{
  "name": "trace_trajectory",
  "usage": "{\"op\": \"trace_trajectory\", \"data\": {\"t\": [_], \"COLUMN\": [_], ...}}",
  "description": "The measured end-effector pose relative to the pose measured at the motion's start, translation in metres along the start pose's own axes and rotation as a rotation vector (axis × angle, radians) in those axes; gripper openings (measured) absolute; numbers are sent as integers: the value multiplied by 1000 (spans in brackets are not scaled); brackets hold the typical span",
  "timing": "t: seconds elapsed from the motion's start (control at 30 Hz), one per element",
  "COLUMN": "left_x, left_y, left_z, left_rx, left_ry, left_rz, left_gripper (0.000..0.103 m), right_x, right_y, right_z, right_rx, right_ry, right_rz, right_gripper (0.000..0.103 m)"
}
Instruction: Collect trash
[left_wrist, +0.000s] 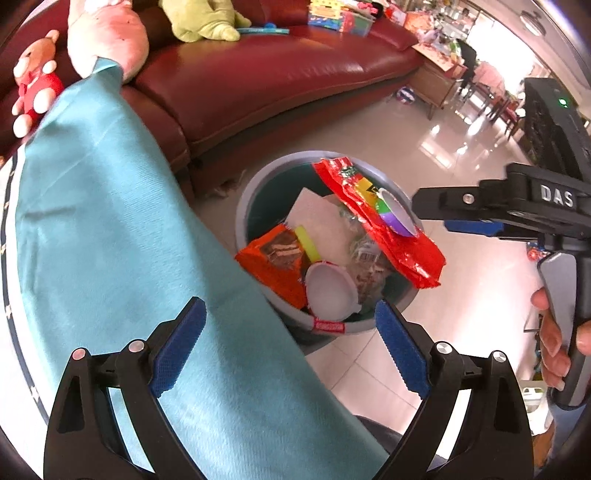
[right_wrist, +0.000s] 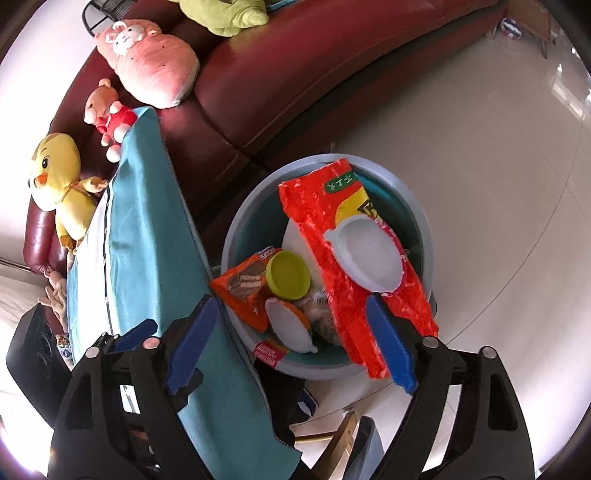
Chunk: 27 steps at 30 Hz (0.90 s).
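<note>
Partly hidden beneath the red wrapper (right_wrist: 354, 258), the bin (right_wrist: 236, 236) sits below both wide-open, empty tools.

A red wrapper (right_wrist: 354, 258) and white lid (right_wrist: 365, 254) cover part of the bin (right_wrist: 255, 199), hiding trash beneath. A teal cloth (left_wrist: 129, 240) conceals the bin's near-left side and the desk. The sofa (left_wrist: 258, 74) runs past the frame edge; far-room furniture (left_wrist: 480, 85) blurs.
</note>
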<state>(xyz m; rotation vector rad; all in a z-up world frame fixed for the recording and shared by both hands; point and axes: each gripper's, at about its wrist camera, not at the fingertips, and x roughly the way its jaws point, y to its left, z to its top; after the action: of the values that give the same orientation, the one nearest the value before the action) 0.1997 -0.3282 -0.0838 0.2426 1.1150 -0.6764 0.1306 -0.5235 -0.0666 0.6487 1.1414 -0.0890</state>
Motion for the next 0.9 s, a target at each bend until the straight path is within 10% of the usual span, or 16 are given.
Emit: {"op": "trace_trajectory", "data": {"t": [0.9], "left_x": [-90], "left_y": [7], "left_z": [-76], "left_rx": [-98], "left_ry": [-71], "left_rz": [95], "left_gripper": [99], "right_x": [-66], "right_y": [47], "right_z": [-100], "right_rx": [-211], "right_ry": [-79], "right_rz": [-127], "right_gripper": [96]}}
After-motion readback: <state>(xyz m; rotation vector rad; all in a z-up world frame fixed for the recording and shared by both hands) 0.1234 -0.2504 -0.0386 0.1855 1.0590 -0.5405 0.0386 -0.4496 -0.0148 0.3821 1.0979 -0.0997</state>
